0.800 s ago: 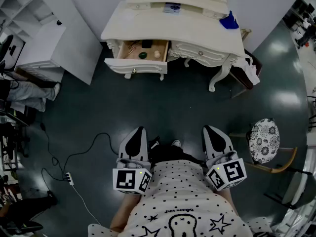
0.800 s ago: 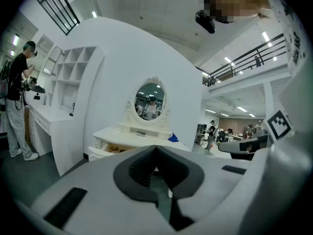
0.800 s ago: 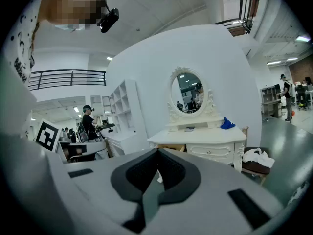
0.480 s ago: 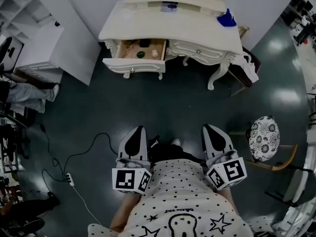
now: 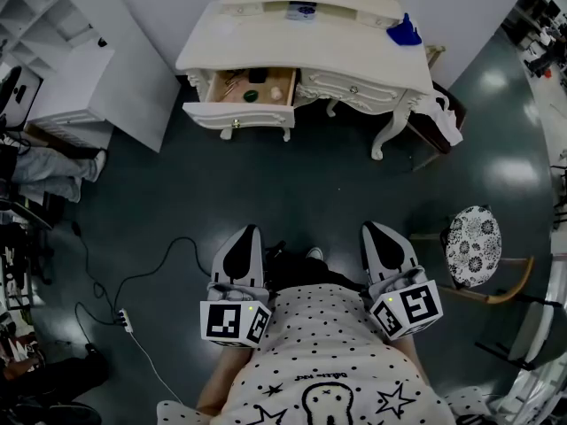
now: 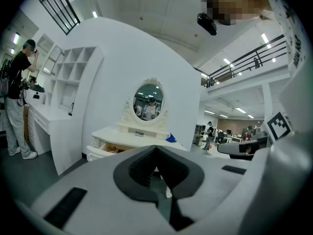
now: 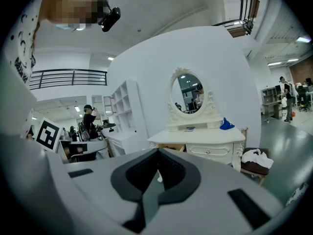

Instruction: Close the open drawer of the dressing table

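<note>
A cream dressing table (image 5: 310, 56) stands against the far wall, with an oval mirror (image 7: 188, 93) on top. Its left drawer (image 5: 239, 113) is pulled out, with small items lying inside; it also shows as the open drawer (image 6: 105, 148) in the left gripper view. Both grippers are held close to the person's body, far from the table. My left gripper (image 5: 251, 235) is shut with nothing in it. My right gripper (image 5: 375, 232) is also shut and empty. Each one points roughly toward the table.
A white shelf unit (image 5: 84, 78) stands left of the table. A blue object (image 5: 404, 31) lies on the tabletop's right end. A patterned stool (image 5: 471, 246) stands at the right, a cable and power strip (image 5: 124, 319) lie on the dark floor at the left. People stand in the background.
The dressing table has slid slightly up and left in the head view. Both grippers stay shut in the same place by the body.
</note>
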Demonstrator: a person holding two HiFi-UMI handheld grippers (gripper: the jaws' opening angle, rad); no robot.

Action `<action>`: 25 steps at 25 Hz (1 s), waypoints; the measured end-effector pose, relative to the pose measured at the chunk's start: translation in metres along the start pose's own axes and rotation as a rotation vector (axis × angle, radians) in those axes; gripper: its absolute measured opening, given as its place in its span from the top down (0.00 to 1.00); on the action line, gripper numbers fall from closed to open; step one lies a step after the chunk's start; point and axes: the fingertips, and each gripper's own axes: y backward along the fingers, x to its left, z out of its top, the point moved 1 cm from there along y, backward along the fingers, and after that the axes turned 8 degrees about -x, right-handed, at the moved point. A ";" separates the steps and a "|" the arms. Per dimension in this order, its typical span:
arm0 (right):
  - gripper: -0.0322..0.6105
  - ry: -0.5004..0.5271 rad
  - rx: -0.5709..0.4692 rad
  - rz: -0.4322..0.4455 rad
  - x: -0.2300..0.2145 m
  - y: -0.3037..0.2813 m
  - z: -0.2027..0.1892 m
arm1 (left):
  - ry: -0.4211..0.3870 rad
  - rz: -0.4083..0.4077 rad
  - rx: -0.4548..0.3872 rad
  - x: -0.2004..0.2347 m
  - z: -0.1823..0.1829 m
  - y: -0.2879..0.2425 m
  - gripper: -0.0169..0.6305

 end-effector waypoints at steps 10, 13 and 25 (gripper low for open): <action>0.94 -0.069 0.018 0.070 0.009 0.000 -0.008 | 0.012 0.012 0.016 0.000 -0.004 0.005 0.95; 0.94 -0.081 0.021 0.054 0.006 -0.003 -0.009 | 0.016 0.013 0.020 0.004 -0.005 0.001 0.95; 0.94 -0.052 0.038 0.016 -0.007 -0.058 0.002 | 0.047 0.000 0.029 0.039 0.006 -0.055 0.95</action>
